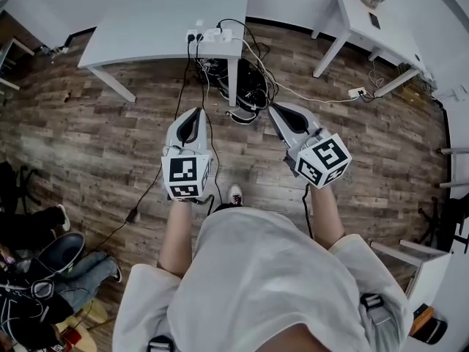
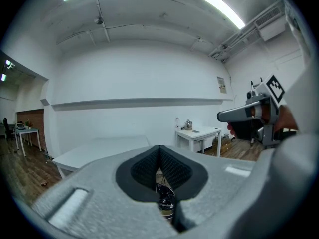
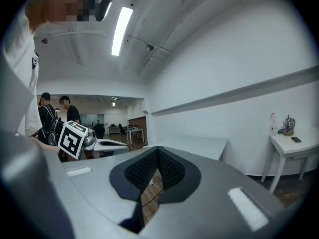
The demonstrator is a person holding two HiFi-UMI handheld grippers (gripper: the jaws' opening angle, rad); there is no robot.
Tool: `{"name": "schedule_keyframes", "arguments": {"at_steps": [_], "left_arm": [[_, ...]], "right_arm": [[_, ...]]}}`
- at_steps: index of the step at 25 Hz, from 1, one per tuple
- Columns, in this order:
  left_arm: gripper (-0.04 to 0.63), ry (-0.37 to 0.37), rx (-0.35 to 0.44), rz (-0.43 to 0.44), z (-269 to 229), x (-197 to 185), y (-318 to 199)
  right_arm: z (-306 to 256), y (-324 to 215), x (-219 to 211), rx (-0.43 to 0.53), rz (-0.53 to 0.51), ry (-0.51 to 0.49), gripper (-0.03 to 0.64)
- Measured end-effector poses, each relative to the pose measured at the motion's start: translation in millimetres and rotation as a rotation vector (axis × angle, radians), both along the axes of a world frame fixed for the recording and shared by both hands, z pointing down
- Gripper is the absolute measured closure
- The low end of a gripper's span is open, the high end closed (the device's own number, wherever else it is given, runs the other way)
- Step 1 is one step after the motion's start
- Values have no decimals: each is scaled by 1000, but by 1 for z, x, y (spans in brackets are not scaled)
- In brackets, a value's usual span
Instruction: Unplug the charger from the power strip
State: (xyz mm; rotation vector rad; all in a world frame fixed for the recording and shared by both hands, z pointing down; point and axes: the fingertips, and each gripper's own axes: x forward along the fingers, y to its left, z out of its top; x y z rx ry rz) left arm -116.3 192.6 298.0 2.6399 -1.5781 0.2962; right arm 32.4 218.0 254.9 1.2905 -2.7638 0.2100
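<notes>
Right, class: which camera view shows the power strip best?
The head view: the power strip lies at the white table's near edge, cables plugged in. Both gripper views show the table but no strip.

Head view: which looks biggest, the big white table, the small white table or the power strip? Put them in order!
1. big white table
2. small white table
3. power strip, which looks tiny on the big table's edge
</notes>
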Motion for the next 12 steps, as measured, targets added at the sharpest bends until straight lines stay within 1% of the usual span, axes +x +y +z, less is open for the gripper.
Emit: {"name": "schedule_keyframes", "arguments": {"at_steps": [5, 9, 12], "left_arm": [[591, -17, -12, 24, 6, -3, -30], [591, -29, -23, 10, 12, -9, -47], [591, -29, -25, 21, 13, -7, -56]], "right_arm": [[3, -29, -6, -8, 18, -9, 615], [7, -45, -8, -25, 37, -20, 615], [8, -53, -6, -35, 48, -24, 615]]}}
